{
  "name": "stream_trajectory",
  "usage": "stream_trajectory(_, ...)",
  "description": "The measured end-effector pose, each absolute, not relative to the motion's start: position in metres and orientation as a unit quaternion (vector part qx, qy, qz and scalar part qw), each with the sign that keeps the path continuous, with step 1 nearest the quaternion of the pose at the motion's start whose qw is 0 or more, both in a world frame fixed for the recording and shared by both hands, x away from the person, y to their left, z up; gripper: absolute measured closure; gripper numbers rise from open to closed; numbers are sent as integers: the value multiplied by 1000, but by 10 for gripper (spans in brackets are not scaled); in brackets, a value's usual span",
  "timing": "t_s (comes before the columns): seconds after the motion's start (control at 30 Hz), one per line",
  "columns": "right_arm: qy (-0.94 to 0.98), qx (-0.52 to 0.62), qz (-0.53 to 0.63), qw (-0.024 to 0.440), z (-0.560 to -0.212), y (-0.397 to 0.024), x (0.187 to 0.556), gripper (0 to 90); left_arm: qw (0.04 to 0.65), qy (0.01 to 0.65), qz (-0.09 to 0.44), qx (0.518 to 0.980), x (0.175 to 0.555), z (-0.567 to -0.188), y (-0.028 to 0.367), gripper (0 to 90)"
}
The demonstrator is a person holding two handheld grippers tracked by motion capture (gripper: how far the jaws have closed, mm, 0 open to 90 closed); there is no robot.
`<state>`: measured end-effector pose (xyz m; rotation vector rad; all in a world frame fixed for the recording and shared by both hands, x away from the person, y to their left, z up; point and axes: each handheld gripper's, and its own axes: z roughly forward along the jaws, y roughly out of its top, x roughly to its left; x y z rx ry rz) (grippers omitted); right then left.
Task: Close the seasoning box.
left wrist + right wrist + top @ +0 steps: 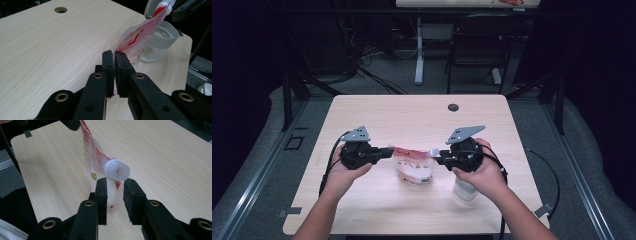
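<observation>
A red-and-white refill pouch (413,167) hangs stretched between the two tools above the middle of the pale wood-grain counter (377,112). The left tool (388,151) pinches the pouch's left top corner: in the left gripper view its jaws stand nearly together with the thin edge of the film clamped between them (115,72). The right tool (438,159) holds the pouch's right top corner just below the spout; in the right gripper view the film runs down between its jaws, which stand a little apart, and the left pad presses the film while I cannot tell whether the right pad touches it.

The pouch carries a white screw spout (116,170) at its right top corner, open-ended and pointing toward the near right. Its body sags toward the counter between the hands. Print on the pouch shows in red and white: letters ending in "MAN" can be made out in the left gripper view, with smaller lines under them too fine to read, and a small round gold seal (94,176) sits on the side seen in the right gripper view.

A clear plastic container (160,42) with a grey rim stands on the counter near the right hand (482,172), just behind the pouch in the left gripper view. A round cable hole (453,107) lies at the counter's far edge.
</observation>
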<state>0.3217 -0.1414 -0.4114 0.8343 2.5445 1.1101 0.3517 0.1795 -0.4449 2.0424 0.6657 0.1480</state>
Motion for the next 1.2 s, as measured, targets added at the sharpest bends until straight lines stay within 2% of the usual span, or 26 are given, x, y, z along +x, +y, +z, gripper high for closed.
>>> stream_trajectory(0.7,865,282,397,122,-396,-147,320,714,470,276,66,836,351,-443,182,804)
stream_trajectory(1.2,875,254,395,119,-380,-127,326,728,475,280,65,831,349,-438,189,736)
